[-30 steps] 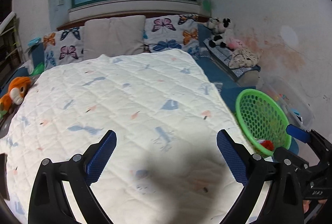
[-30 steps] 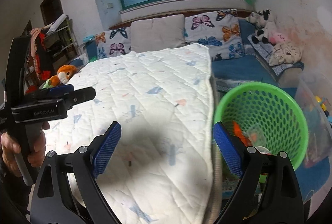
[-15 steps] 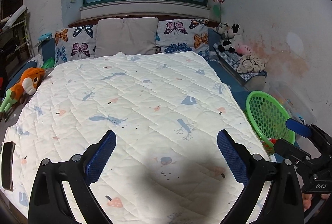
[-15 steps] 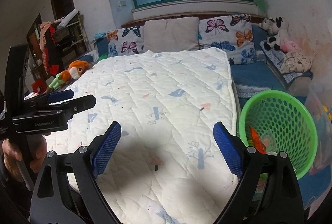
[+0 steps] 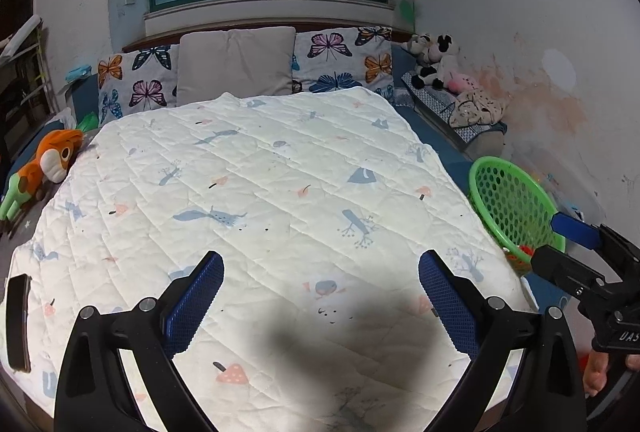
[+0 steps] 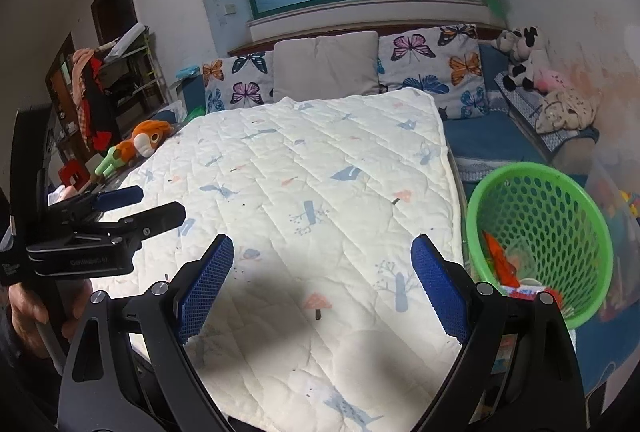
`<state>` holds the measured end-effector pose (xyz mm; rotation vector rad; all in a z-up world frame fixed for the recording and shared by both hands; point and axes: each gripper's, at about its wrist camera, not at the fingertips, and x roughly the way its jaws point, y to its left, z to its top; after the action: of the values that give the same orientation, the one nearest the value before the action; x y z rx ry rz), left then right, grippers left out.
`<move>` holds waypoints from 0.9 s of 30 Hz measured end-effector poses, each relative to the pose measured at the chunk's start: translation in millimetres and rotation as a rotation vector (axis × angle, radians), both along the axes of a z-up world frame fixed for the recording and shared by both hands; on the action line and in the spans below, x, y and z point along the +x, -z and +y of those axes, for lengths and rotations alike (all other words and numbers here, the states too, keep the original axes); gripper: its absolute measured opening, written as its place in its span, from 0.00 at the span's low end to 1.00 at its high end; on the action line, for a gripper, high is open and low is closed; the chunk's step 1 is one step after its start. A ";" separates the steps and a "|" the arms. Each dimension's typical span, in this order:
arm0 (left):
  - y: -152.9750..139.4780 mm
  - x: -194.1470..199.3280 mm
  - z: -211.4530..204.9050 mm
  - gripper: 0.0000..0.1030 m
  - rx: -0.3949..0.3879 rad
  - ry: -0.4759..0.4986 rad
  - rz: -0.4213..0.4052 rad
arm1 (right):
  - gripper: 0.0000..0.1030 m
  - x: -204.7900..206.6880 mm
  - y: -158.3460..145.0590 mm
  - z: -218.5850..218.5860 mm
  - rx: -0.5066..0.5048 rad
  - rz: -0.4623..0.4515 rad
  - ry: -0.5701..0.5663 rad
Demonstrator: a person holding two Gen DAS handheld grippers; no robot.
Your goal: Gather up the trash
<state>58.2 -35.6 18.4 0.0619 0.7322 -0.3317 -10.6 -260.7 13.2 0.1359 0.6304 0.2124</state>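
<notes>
1. left gripper (image 5: 320, 288): black frame, blue mesh pads, jaws spread wide, nothing between them. it hangs over the near end of the white quilted bedspread with small animal and mushroom prints (image 5: 256, 192).
2. right gripper (image 6: 322, 284): same build, jaws wide apart, empty. over the near right part of the bedspread, close to its right edge.
3. each gripper shows in the other's view: the left one at the left edge of the right wrist view with a hand (image 6: 28, 316) on its handle, the right one at the right edge of the left wrist view.
4. round green perforated plastic basket (image 6: 568, 188): right of the bed, just beside the bedspread's right edge, near end of the room. inside it an orange-red wrapper (image 6: 500, 260) and other scraps at the bottom, too small to name.
5. no loose trash visible on the bedspread, only print marks.
6. far end: grey pillow (image 5: 236, 64) between two butterfly-print pillows (image 5: 344, 60) under the window.
7. orange plush toy (image 5: 48, 160) at the bed's left edge; black-and-white plush (image 5: 430, 58) in the far right corner.
8. dark flat object (image 5: 18, 322) lies on the near left corner of the bedspread; cannot tell what it is.
</notes>
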 end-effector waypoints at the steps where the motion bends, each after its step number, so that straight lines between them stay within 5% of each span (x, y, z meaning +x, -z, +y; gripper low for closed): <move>1: -0.9 0.6 0.4 0.92 -0.005 0.003 0.002 | 0.87 -0.6 -0.2 1.1 0.000 0.003 0.002; 14: -1.6 7.6 -16.6 0.92 0.030 0.087 0.014 | 0.87 -4.0 1.2 6.9 0.011 0.012 0.038; 27: 14.4 10.3 -1.8 0.92 0.027 0.004 0.042 | 0.87 9.7 10.6 13.4 0.027 0.020 -0.050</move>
<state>68.5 -37.5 4.1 0.0819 0.7786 -0.3278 -0.9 -247.3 2.6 0.1487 0.6510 0.2677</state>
